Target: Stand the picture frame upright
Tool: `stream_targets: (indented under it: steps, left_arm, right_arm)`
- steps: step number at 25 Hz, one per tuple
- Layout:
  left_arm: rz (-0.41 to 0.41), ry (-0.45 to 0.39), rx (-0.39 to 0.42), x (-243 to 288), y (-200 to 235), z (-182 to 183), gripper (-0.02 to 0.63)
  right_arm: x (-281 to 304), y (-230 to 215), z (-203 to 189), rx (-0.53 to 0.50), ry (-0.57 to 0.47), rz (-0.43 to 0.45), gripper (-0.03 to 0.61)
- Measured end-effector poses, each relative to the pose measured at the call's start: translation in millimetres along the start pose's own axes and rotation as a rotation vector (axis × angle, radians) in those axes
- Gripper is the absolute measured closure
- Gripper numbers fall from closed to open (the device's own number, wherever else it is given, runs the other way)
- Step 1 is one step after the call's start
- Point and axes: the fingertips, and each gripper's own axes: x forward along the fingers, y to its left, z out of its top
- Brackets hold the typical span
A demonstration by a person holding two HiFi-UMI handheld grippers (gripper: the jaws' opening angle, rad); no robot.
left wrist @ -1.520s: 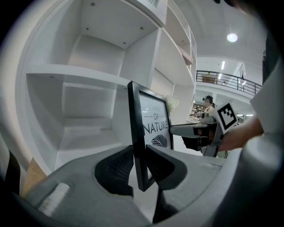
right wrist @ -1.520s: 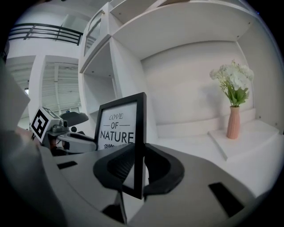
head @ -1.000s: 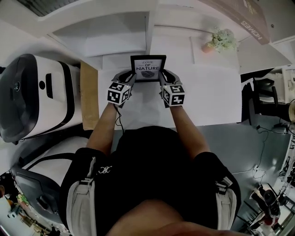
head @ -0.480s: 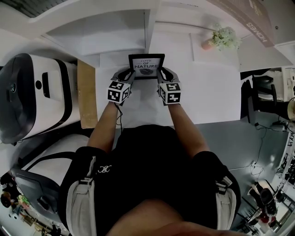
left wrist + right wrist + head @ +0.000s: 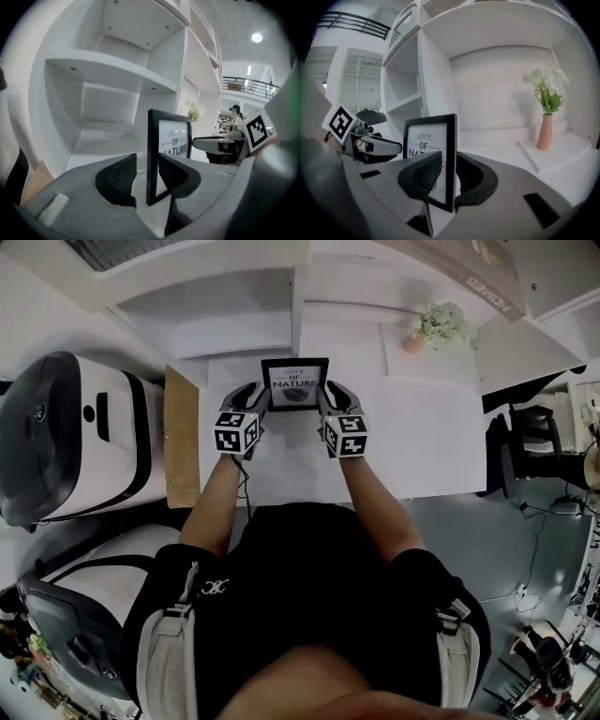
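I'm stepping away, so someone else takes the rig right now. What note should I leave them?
Left claw: has just been opening, gap beside the frame, no grip.
Right claw: also just opening; pads close to the frame, pressing or not unclear.
Frame: upright on the table, between both claws.
Done: standing it up, it seems.
To do: free both claws, check it stands alone.

L gripper (image 5: 146, 161) jaws have just been opening, black picture frame (image 5: 171, 145) standing upright btwn them w/ the left pad clear of its edge, white shelves (image 5: 117, 70) on the far side.
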Motion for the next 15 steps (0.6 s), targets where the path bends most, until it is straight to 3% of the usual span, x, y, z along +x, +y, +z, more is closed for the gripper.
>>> stream_targets:
  steps: [3, 8, 10, 15]
  left_arm:
    - [0.045, -0.084, 0.047, -21, -6, 32, 0.467]
    - [0.117, -0.223, 0.125, -64, -37, 86, 0.558]
    - [0.156, -0.245, 0.138, -82, -51, 102, 0.586]
    - [0.199, -0.296, 0.149, -121, -87, 134, 0.596]
  right_arm:
    - [-17, 6, 31, -0.046, -0.075, 0.011, 0.495]
    - [-60, 8, 84, -0.12, -0.193, -0.021, 0.512]
    - [-82, 6, 104, -0.133, -0.237, -0.038, 0.576]
    - [-138, 4, 152, -0.155, -0.359, -0.042, 0.578]
